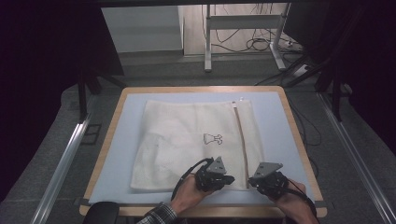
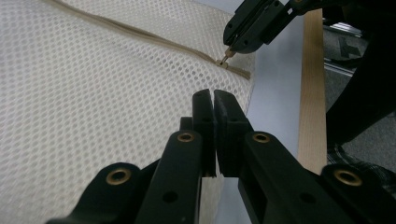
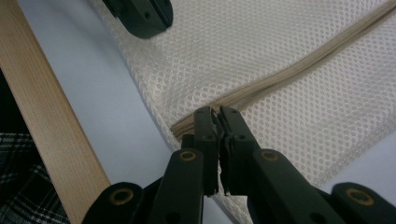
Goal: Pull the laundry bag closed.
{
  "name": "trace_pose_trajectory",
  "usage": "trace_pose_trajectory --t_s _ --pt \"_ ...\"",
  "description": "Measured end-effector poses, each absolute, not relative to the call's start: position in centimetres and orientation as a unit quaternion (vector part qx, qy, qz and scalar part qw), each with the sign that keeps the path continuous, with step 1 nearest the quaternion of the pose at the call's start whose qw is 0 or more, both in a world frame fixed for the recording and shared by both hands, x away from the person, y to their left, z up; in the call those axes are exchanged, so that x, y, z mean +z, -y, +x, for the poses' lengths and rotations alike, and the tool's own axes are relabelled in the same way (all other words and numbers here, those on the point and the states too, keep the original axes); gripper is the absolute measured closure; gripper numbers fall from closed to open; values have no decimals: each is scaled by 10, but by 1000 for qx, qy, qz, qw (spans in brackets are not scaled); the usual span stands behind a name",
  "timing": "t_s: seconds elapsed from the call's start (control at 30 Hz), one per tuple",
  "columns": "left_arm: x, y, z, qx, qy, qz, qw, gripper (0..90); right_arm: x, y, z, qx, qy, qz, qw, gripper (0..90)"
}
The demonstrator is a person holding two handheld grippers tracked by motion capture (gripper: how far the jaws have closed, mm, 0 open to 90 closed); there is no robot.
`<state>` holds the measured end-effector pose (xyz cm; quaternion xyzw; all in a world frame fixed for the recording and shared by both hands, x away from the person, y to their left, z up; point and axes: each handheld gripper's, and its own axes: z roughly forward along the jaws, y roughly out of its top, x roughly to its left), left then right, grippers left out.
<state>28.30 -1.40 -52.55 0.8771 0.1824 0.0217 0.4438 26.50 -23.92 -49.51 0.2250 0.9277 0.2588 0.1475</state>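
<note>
Right gripper view is showing the right gripper (image 3: 218, 114) with its jaws pressed together on the small zipper pull (image 3: 216, 113), which is almost wholly hidden between the tips; just a sliver of metal is peeking out. From the left gripper view the same pull (image 2: 226, 58) is showing more plainly, pinched under the right gripper's tips at the near end of the zipper (image 2: 140, 33).

Left gripper (image 2: 214, 95) is holding its jaws together too, with the tips sitting over the mesh laundry bag (image 2: 93, 107) near its corner edge; whether a fold of mesh is caught between them is hard to make out, since the jaw bodies are covering the contact spot.

High view is placing both grippers at the near right corner of the bag (image 1: 187, 140), the left gripper (image 1: 229, 179) and right gripper (image 1: 252, 181) facing each other across the zipper line (image 1: 241, 140). The bag is lying flat on the pale blue mat (image 1: 280, 121) on the wooden table (image 1: 299, 135). Both hands are being cut off by the bottom edge, and a plaid sleeve (image 1: 159, 215) is partly showing.
</note>
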Motion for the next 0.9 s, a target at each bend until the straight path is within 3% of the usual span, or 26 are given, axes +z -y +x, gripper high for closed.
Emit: trace_pose_trajectory --t_s 0.43,0.9 --pt "-536 46 283 19 -181 885 429 899 -495 239 264 255 -929 221 155 853" --pt "-535 49 279 28 -160 895 415 899 -499 233 264 240 -932 215 167 844"
